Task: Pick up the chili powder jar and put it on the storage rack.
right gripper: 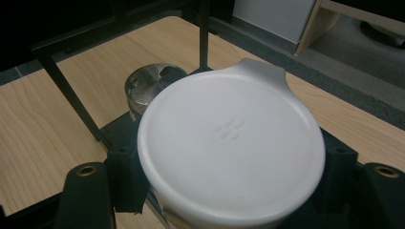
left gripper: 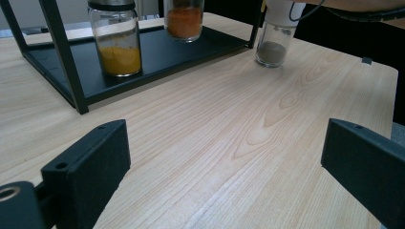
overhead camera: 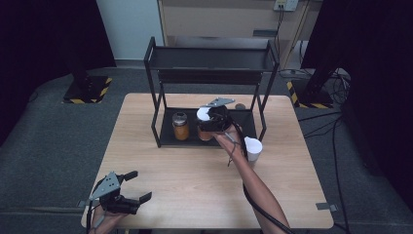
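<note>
Wood-grain table [overhead camera: 185, 170], round white-lidded jar [right gripper: 231, 143] (glass)

Right gripper [overhead camera: 210, 122] reaches forward on an outstretched forearm, jaws clamped; left gripper [overhead camera: 135, 185] rests near the person, jaws spread wide

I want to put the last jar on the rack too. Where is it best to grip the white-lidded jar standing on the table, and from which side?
Probably grip the jar with grey powder on its clear glass body, just below the white lid, coming level from the table's open front side. It stands upright, free of the rack, so the jaws can close across its round sides.
</note>
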Available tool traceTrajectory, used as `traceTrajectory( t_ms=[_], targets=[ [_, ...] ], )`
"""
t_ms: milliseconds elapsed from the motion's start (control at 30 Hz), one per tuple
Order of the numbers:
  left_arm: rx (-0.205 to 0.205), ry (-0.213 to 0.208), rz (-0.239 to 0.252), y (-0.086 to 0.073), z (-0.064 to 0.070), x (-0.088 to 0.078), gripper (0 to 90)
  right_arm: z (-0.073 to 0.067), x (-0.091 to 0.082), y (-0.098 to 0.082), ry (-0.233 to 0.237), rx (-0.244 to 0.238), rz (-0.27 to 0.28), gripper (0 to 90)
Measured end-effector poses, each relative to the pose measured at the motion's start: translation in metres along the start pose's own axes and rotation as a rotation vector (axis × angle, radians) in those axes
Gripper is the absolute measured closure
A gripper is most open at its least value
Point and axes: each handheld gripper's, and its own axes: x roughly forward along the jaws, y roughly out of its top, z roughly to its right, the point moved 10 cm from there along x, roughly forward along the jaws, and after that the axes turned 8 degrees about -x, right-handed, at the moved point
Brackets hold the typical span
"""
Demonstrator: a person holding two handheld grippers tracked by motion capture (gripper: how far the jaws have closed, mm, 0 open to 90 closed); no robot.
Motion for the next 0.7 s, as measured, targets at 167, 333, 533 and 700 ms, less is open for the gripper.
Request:
traceTrajectory(
  t_ms=[167, 333, 533, 700],
  targets=[
    [0.001, -0.001, -0.002, 0.0, 0.0, 0.0, 1.8, 0.002, 0.01, -0.003, 0.01, 0.006, 0.006, 30.6],
    [-0.003, -0.002, -0.001, 0.0, 0.0, 0.0, 1.8, 0.003, 0.02, -0.008, 0.007, 0.005, -0.009, 30.5],
    [-0.002, -0.003, -0.001, 0.0, 0.0, 0.0, 1.8, 0.006, 0.026, -0.012, 0.006, 0.02, -0.019, 30.5],
    [-0.002, -0.004, 0.0, 0.0, 0.0, 0.0, 1.8, 0.008, 0.028, -0.014, 0.011, 0.029, -0.011, 30.5]
  ],
)
